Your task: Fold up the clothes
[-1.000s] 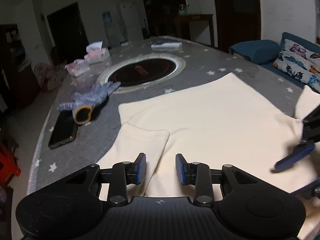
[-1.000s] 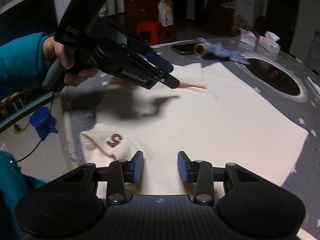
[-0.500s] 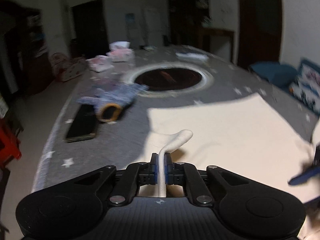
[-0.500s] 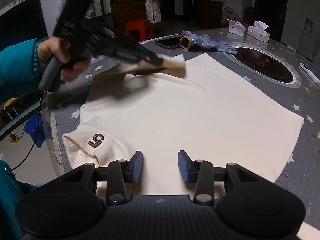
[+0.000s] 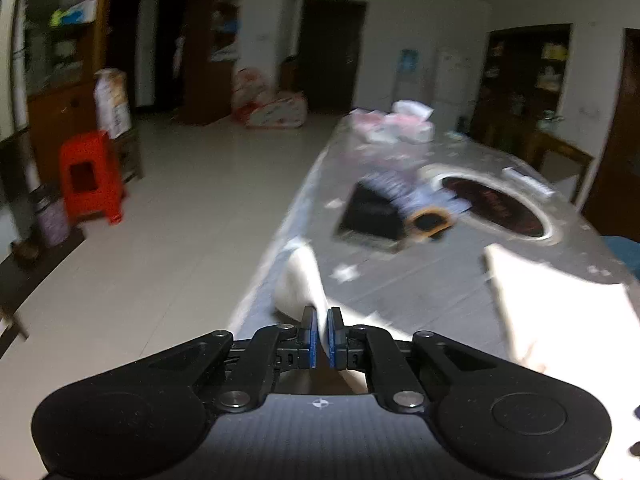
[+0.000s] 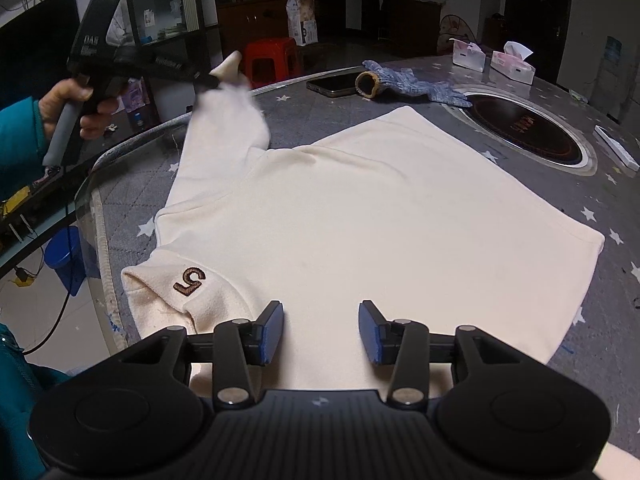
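Hovering low over the cream sweatshirt [image 6: 360,216], your right gripper [image 6: 320,330] is sitting with its blue pads spread wide apart, gripping nothing, right above the hem nearest you. Just off to its left, the cuff with the brown "5" patch [image 6: 191,281] is lying folded onto the body of the shirt. The garment is lying flat on the grey star-print table cover [image 6: 600,208], back side up as far as I can tell.

Further out, your left gripper [image 5: 319,334] is clamping the other sleeve [image 6: 224,128] tight between its fingers and lifting it up off the table near the edge. Beyond that, a knit work glove [image 6: 408,82] is resting against a phone [image 6: 334,84], and two tissue boxes [image 6: 492,60] are sitting at the far end past the round cooktop inset [image 6: 524,132].
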Action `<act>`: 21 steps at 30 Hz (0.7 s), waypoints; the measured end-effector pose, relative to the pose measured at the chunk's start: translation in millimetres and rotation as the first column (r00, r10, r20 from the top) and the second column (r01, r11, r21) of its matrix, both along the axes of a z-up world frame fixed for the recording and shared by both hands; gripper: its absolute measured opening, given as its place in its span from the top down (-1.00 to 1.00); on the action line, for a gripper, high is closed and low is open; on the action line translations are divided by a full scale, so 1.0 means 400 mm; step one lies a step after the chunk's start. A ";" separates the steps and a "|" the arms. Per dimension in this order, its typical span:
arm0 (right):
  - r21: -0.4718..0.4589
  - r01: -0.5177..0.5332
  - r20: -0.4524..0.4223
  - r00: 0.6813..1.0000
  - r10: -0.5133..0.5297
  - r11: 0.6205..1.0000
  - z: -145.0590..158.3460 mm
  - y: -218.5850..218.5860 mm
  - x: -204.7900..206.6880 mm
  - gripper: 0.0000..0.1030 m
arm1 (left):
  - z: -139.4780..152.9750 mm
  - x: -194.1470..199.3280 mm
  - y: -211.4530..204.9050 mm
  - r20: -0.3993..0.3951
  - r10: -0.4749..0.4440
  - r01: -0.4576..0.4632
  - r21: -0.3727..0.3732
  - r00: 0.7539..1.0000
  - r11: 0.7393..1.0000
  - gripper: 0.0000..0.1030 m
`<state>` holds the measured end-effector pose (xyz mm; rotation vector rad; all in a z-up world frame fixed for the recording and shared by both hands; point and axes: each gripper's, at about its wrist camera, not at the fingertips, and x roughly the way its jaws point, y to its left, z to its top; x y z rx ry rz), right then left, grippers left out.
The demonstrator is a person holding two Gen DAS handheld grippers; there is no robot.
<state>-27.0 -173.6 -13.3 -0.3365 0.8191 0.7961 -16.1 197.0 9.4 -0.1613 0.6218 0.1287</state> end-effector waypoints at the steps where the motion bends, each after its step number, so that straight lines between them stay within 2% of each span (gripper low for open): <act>1: -0.002 0.000 0.001 1.000 0.000 1.000 0.000 0.001 0.000 0.15 | -0.013 -0.007 0.013 -0.014 0.018 -0.018 -0.011 1.000 1.000 0.88; 4: -0.008 -0.003 0.003 1.000 0.003 1.000 0.000 0.002 -0.004 0.13 | -0.039 -0.025 0.032 -0.039 0.041 -0.042 -0.012 0.998 0.999 0.88; 9: -0.019 -0.011 0.002 1.000 0.011 1.000 0.001 0.001 -0.009 0.11 | -0.066 -0.038 0.037 -0.068 0.071 -0.068 0.040 0.995 0.997 0.88; 13: -0.044 -0.028 0.013 1.000 0.028 0.999 0.002 0.001 -0.023 0.11 | -0.061 -0.034 0.030 -0.083 0.108 -0.097 0.132 0.991 0.986 0.87; 16: -0.064 -0.047 0.026 0.998 0.049 0.997 0.003 0.002 -0.034 0.11 | -0.043 -0.036 0.020 -0.084 0.129 -0.116 0.147 0.988 0.982 0.86; 17: -0.069 -0.054 0.027 0.998 0.056 0.996 0.003 0.001 -0.036 0.11 | -0.030 -0.040 0.008 -0.070 0.115 -0.104 0.137 0.991 0.985 0.86; 21: -0.078 -0.072 0.019 0.997 0.074 0.994 0.005 -0.002 -0.039 0.11 | 0.015 -0.041 -0.072 -0.030 -0.046 0.048 0.060 0.998 0.997 0.83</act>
